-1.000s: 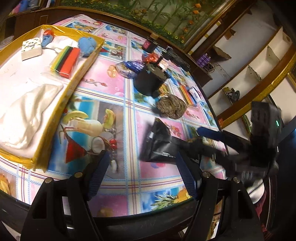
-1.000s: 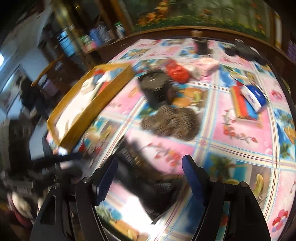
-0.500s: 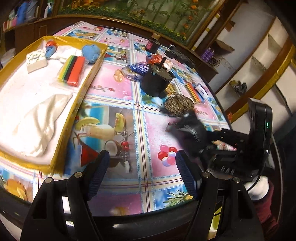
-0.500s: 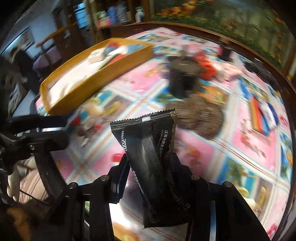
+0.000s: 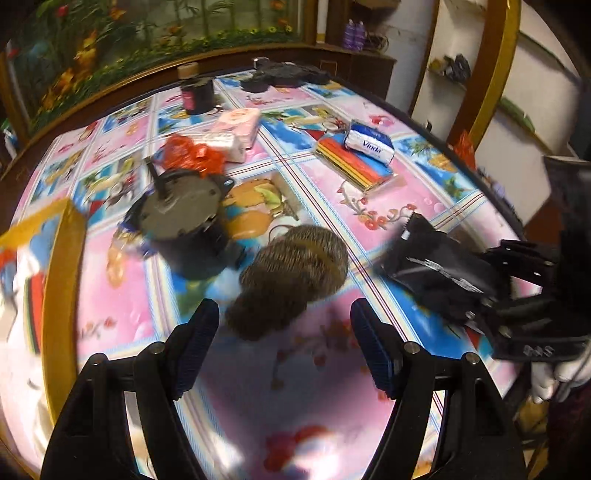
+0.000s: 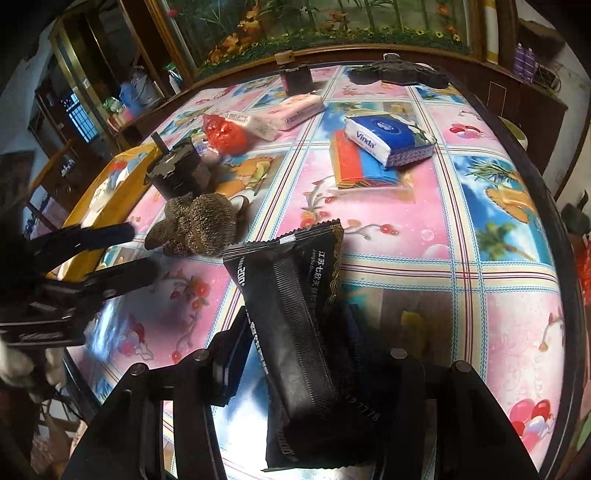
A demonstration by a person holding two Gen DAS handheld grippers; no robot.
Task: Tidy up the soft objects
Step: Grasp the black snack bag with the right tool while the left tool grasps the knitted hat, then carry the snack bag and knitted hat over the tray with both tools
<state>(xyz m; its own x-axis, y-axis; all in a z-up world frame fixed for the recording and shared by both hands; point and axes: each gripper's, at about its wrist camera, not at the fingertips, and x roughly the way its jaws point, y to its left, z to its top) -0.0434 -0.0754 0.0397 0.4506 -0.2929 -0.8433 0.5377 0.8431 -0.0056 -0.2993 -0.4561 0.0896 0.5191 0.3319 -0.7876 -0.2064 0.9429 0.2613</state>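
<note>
A glossy black foil packet (image 6: 295, 332) stands lower centre of the right wrist view, now lifted off the floral plastic tabletop (image 6: 480, 221), pinched in the right claw (image 6: 291, 354), whose jaws are easing slightly apart. Left of it, the left claw (image 5: 284, 343) has swung over the brown knitted bundle (image 5: 291, 273), wide open and empty, likely next.

floral mural (image 6: 314, 26), white shelves (image 5: 509, 92), dark cabinet (image 6: 517, 92)
</note>
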